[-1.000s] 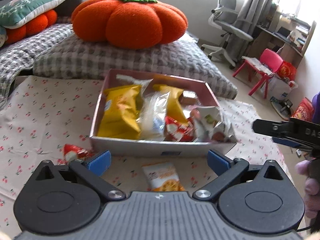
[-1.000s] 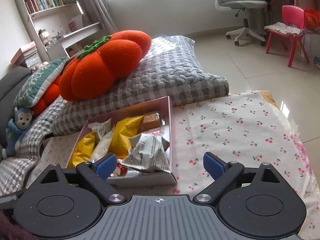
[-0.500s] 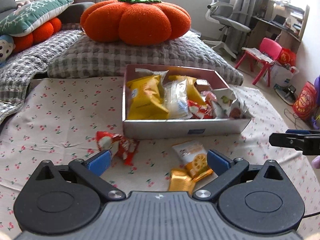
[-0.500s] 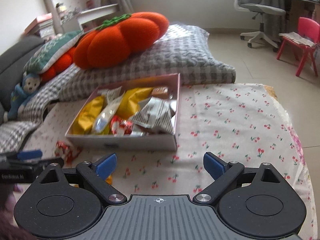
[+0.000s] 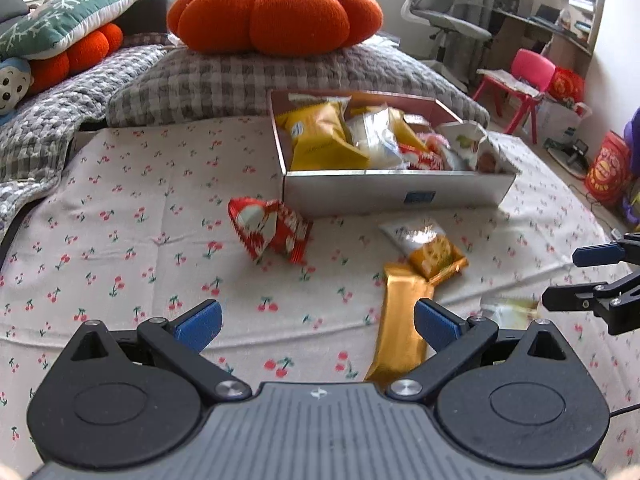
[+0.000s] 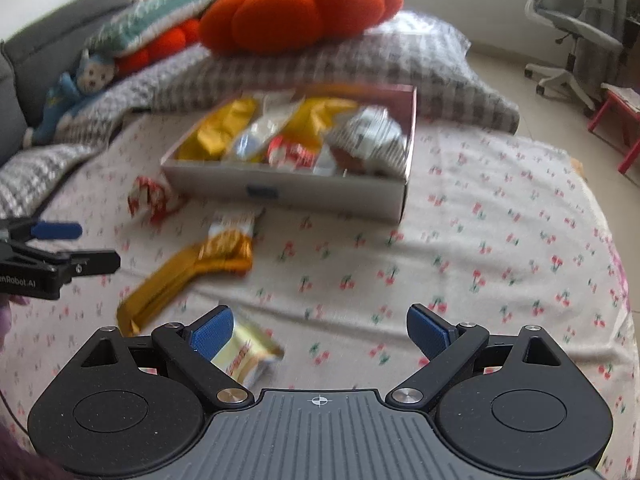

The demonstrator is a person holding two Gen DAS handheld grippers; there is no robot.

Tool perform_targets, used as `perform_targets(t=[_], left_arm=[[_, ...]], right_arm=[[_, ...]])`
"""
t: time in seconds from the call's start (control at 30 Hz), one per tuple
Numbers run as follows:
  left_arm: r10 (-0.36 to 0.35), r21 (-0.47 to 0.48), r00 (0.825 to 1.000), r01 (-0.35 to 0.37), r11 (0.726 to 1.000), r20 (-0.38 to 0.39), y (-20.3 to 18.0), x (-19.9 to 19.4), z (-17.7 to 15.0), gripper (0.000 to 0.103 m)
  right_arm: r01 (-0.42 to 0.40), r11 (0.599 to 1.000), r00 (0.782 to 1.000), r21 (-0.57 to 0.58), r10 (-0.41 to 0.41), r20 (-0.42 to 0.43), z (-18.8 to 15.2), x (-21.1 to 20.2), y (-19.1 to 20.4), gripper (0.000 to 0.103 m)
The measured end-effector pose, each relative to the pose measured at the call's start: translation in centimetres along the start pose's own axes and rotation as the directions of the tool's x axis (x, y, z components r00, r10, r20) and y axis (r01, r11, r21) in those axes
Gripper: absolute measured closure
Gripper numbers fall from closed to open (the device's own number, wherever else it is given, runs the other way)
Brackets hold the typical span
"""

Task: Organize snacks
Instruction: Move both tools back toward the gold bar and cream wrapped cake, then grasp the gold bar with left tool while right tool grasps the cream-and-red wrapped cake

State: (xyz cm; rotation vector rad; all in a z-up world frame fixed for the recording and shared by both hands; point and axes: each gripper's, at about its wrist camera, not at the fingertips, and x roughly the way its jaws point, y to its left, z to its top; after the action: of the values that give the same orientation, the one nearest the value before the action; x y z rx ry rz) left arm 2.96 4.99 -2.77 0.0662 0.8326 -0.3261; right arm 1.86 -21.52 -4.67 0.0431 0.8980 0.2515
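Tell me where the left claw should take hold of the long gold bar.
Grip the gold bar across its narrow width, mid-length, coming from above. It lies flat on the cloth, its far end touching the orange packet. The left claw is open, empty.

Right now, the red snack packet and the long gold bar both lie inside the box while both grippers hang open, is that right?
Not quite: the red snack packet and long gold bar lie on the cherry-print cloth outside the box, as the left wrist view shows. Both the left gripper and right gripper are open.
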Motion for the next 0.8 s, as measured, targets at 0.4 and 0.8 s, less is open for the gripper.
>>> perform_targets(t=[0.4,0.8], left_arm=[[-0.062,0.077,0.998,0.064,0.995,-0.017,-1.0,1.2,-1.0,0.001],[-0.07,0.151,0.995,0.081,0.985,-0.071,-2.3,2.4,-1.8,0.001]], right_arm=[[-0.042,0.999,0.997,0.029,0.043,-0.064,-1.0,2.0,3.2,0.008],[0.026,0.993,0.996,-0.117,-0.036,-0.086,-1.4,2.9,4.6,0.008]])
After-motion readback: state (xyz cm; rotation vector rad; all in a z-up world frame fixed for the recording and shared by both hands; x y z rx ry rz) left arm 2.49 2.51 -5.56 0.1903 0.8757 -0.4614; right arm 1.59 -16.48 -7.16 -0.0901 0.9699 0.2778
